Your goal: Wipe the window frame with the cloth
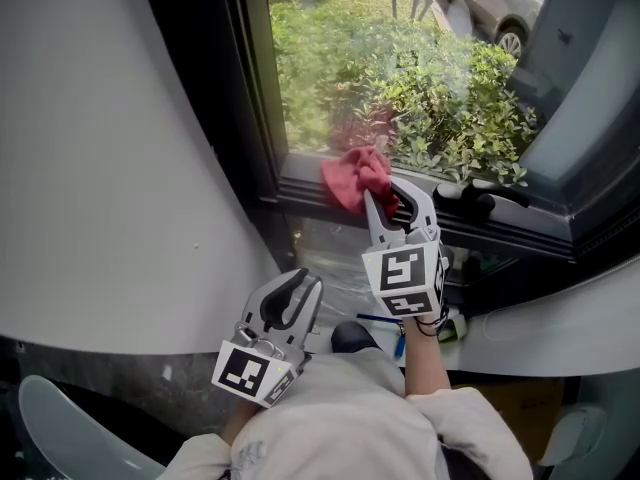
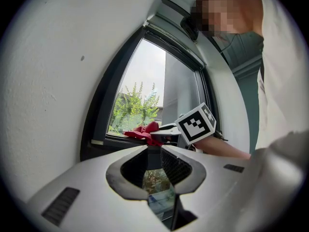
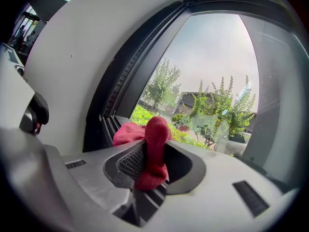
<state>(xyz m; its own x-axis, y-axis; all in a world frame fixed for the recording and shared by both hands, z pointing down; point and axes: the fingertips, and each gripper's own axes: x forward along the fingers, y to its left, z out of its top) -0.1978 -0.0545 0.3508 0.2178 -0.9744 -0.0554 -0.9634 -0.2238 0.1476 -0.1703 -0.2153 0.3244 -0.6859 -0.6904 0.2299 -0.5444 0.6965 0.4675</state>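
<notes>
A red cloth (image 1: 352,176) is bunched on the bottom rail of the dark window frame (image 1: 300,194), against the glass. My right gripper (image 1: 388,198) is shut on the cloth, pressing it to the rail; in the right gripper view the cloth (image 3: 153,144) is pinched between the ribbed pads (image 3: 129,162), with the frame (image 3: 104,122) just beyond. My left gripper (image 1: 308,282) hangs lower and to the left, shut on nothing and apart from the frame. Over the closed tips of the left gripper (image 2: 153,150) show the cloth (image 2: 143,131) and the right gripper's marker cube (image 2: 197,123).
A white curved wall (image 1: 100,168) runs along the left of the window. An opened sash (image 1: 590,78) and a black handle (image 1: 492,202) lie to the right. Bushes (image 1: 440,98) and a parked car (image 1: 505,8) are outside. A white sill (image 1: 560,328) sits at lower right.
</notes>
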